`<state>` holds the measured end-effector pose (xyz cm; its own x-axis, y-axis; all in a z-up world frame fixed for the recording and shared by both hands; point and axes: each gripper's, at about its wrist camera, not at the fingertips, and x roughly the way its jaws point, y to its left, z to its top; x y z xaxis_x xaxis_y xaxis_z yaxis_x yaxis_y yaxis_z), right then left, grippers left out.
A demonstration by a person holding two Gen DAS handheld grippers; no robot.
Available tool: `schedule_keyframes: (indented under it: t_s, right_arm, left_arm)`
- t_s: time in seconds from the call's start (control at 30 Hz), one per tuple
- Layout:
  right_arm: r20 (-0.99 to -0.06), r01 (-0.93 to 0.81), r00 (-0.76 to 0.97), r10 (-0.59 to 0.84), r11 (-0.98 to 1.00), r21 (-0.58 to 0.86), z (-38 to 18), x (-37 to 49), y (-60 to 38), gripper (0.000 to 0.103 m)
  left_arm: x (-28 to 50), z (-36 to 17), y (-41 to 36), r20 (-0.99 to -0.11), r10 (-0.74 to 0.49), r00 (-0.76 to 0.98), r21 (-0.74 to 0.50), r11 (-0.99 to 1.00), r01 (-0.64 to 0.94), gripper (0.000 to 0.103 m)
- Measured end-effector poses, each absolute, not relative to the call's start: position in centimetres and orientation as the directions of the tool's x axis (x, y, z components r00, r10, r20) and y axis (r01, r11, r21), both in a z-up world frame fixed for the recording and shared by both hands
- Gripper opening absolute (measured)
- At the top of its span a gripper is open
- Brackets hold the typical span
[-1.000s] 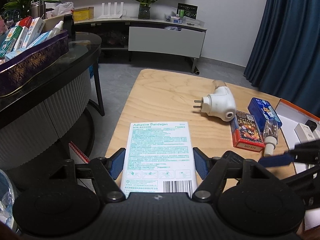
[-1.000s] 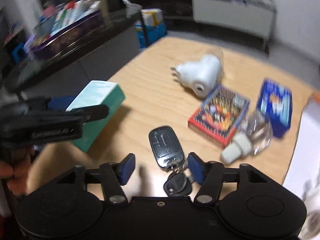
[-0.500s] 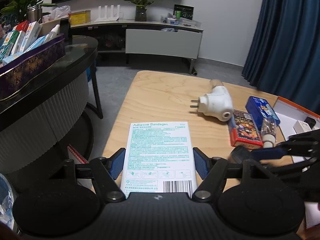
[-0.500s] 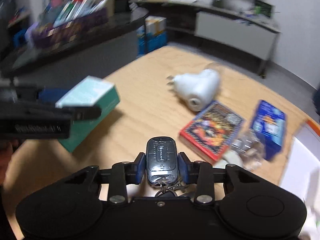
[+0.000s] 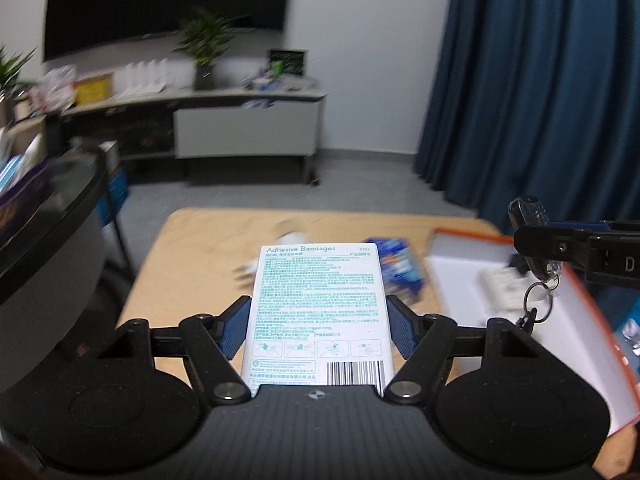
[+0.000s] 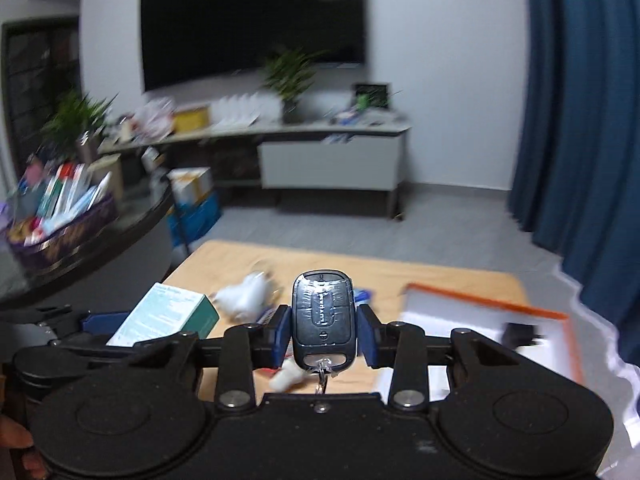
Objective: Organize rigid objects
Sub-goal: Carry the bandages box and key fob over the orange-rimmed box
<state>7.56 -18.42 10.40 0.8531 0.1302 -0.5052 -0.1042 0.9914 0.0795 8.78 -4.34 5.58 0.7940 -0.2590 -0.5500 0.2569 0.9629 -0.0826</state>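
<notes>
Black key fob (image 6: pixel 323 316) clamped in right gripper (image 6: pixel 323 334), bandage box (image 5: pixel 318 316) gripped by left gripper (image 5: pixel 318 330)

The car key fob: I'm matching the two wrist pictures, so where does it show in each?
Left wrist view: car key fob at the right edge, above the orange-rimmed box, clamped in the right gripper.
Right wrist view: fob at centre, upright between the blue fingers.
Shared landmark: the adhesive bandages box.

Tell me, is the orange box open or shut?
Open. The orange box has no lid on it, and its white inside shows, with small things lying in it.
</notes>
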Motion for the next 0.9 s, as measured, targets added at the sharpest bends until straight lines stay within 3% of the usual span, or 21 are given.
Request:
schedule_keyframes:
  t_s: [0.47, 0.9]
  right_arm:
    - [-0.427, 0.178, 0.897, -0.117, 0.978, 0.106, 12.1, 0.6, -28.7, 0.044]
    - [-0.462, 0.216, 0.879, -0.114, 0.961, 0.174, 9.7, -0.8, -32.0, 0.044]
  left_arm:
    - [7.1, 8.6, -15.2, -0.508, -0.432, 0.745, -0.082, 0.886, 0.457, 0.071]
    - [6.4, 6.0, -17.9, -0.584, -0.391, 0.712, -0.015, 0.882, 0.472, 0.071]
